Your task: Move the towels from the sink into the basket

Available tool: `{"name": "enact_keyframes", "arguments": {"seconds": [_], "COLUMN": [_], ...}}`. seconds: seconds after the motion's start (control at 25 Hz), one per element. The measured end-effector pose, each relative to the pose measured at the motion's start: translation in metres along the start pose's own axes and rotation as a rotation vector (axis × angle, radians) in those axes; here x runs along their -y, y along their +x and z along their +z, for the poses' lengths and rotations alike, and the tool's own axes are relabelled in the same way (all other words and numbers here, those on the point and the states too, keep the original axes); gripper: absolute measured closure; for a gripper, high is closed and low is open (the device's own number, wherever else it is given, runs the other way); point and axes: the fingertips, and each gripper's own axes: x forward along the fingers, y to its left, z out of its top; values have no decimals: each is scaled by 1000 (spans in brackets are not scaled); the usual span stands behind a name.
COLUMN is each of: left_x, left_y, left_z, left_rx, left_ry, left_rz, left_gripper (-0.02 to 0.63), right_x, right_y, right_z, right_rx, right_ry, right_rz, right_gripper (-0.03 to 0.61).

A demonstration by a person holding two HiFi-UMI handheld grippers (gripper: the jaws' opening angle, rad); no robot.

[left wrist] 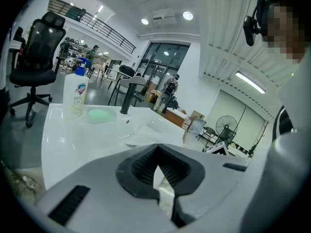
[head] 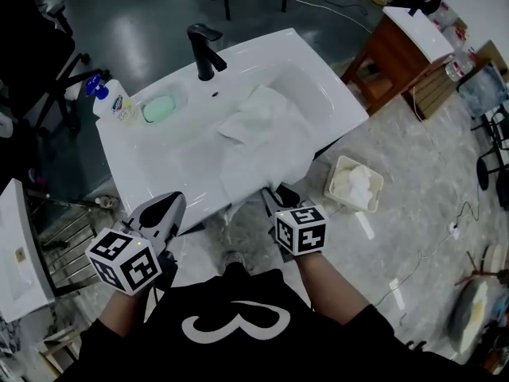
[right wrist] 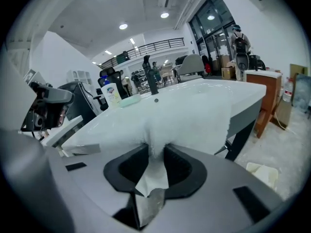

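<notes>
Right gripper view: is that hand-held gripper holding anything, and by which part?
Yes. The right hand-held gripper is shut on a white towel, pinching its near edge where it hangs over the sink's front rim.

Floor (head: pixel 413 173) between sink (head: pixel 159 165) and basket (head: pixel 331 183) open. Faucet (head: pixel 205 50), soap bottle (head: pixel 111 100) crowd back rim — wooden stand (head: pixel 394 62) beyond basket.

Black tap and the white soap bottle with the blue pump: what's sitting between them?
A pale green oval soap bar in a recess of the white sink top, between black tap and white pump bottle. The head view shows it best.
</notes>
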Motion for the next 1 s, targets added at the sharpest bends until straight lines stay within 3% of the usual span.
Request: {"name": "enact_keyframes", "arguments": {"seconds": [0.08, 0.2, 0.68, 1.0], "left_x": [0, 1, -4, 2], "left_y": [4, 9, 15, 10], "left_z": [0, -1, -4, 9], "left_rx": [-10, -20, -35, 13], "left_ry": [2, 8, -10, -20], "left_rz": [-4, -12, -16, -4], "left_gripper": [607, 607, 607, 607], "right_x": [3, 4, -17, -17], "right_y": [0, -3, -36, -67], "right_z": [0, 0, 35, 76], "right_rx": [13, 25, 105, 204], "right_ry": [40, 52, 25, -5], "right_rz": [13, 59, 172, 183], "right_gripper": [509, 526, 534, 534]}}
